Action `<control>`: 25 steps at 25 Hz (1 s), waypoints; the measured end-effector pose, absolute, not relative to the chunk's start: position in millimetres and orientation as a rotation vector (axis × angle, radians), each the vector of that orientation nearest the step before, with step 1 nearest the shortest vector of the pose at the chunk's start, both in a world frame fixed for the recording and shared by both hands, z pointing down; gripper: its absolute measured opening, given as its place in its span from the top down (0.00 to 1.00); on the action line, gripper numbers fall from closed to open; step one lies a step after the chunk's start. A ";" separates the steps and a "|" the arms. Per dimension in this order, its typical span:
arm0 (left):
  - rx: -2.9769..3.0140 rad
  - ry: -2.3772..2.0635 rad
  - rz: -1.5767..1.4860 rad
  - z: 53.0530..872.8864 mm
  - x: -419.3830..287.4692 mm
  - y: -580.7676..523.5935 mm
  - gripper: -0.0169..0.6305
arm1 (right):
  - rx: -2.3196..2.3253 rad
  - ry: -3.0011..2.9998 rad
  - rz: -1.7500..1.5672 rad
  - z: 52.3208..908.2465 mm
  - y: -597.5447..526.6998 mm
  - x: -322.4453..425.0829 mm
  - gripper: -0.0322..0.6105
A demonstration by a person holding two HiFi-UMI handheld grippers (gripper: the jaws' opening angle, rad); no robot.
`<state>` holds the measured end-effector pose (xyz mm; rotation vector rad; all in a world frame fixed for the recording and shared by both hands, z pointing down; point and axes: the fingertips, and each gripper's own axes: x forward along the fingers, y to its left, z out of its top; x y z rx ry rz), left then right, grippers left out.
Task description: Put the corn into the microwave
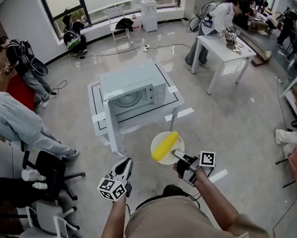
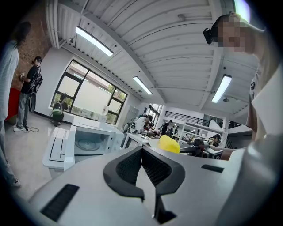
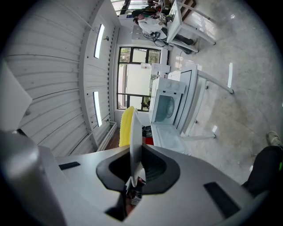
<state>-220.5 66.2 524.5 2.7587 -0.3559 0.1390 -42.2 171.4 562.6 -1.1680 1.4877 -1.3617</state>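
Note:
A yellow corn cob (image 1: 165, 144) lies on a small white plate (image 1: 163, 160). My right gripper (image 1: 177, 155) is shut on the plate's near rim and holds it level in front of me. In the right gripper view the plate (image 3: 134, 132) stands edge-on between the jaws with the corn (image 3: 126, 126) on it. The white microwave (image 1: 133, 94) stands on a white table ahead, apart from the plate, and its turntable shows through the front. My left gripper (image 1: 126, 164) is shut and empty, left of the plate. In the left gripper view the left gripper (image 2: 142, 149) points toward the microwave (image 2: 90, 141), with the corn (image 2: 169, 143) to its right.
The microwave's low white table (image 1: 97, 102) has black lines on its top. A second white table (image 1: 220, 51) stands at the right with people working at it. A person in grey (image 1: 13, 121) and black office chairs (image 1: 48, 167) are at the left. Cables cross the glossy floor.

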 end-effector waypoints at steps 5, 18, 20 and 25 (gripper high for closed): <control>2.733 -0.393 0.135 524.0 -189.6 69.5 0.97 | -1.172 1.519 -1.418 560.3 176.8 -19.7 0.91; 2.727 -0.434 0.129 509.2 -94.7 102.3 0.97 | -1.134 1.565 -1.493 541.7 202.7 55.6 0.91; 2.725 -0.465 0.122 510.5 -91.8 103.2 0.97 | -1.128 1.564 -1.510 548.1 201.8 63.6 0.91; 2.702 -0.546 0.129 515.3 -100.2 100.0 0.97 | -1.119 1.553 -1.561 563.8 192.6 70.8 0.91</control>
